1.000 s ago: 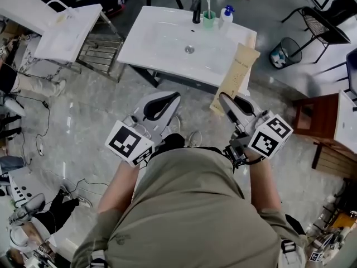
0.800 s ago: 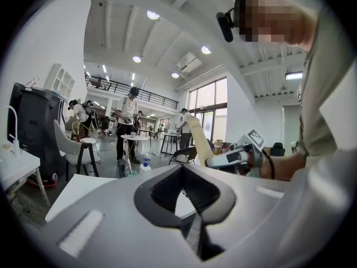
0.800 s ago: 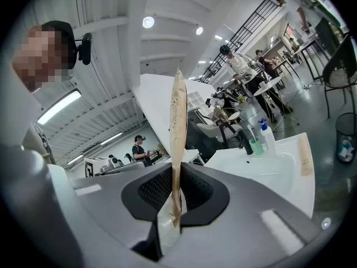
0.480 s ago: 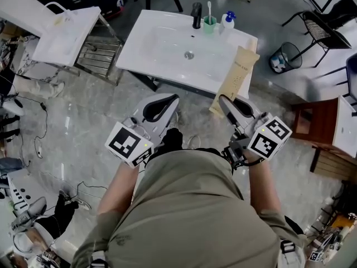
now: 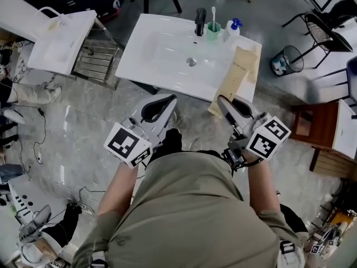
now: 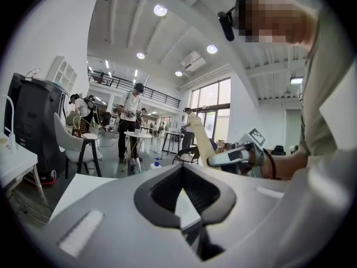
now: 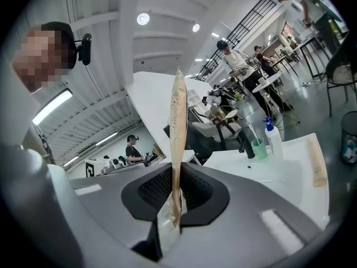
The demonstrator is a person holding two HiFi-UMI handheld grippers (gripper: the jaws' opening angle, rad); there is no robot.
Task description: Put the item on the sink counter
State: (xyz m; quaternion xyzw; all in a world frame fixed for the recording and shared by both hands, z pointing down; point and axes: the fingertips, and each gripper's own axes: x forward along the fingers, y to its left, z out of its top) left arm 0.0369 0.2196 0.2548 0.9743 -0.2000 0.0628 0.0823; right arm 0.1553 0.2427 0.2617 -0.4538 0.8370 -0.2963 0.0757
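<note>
Head view looks down past my operator's olive shirt to both tools held over the grey marble floor, just short of the white rectangular sink counter (image 5: 139, 54). The right gripper (image 5: 224, 101) has its fingers pinched narrow on the lower end of the long flat tan paper packet (image 5: 236, 74). The right gripper view confirms it, with the dark ribbed pads pressed against both faces of the packet's thin edge. From there the packet reaches away from the gripper, and in the head view its far end overlaps the right end of the counter. I cannot tell whether it touches the surface.

The left gripper (image 5: 163, 101) hangs beside it at about the same level, pointed at the counter's front edge. Its fingertips meet, leaving only the hollow between the curved black pads, and nothing sits in it.

At the back of the basin stand a black faucet (image 5: 199, 21), a green cup with a toothbrush (image 5: 212, 31) and a white pump bottle with a blue top (image 5: 232, 29), all close together. A wire wastebasket (image 5: 286, 60) sits on the floor to the right, apart from the counter.
</note>
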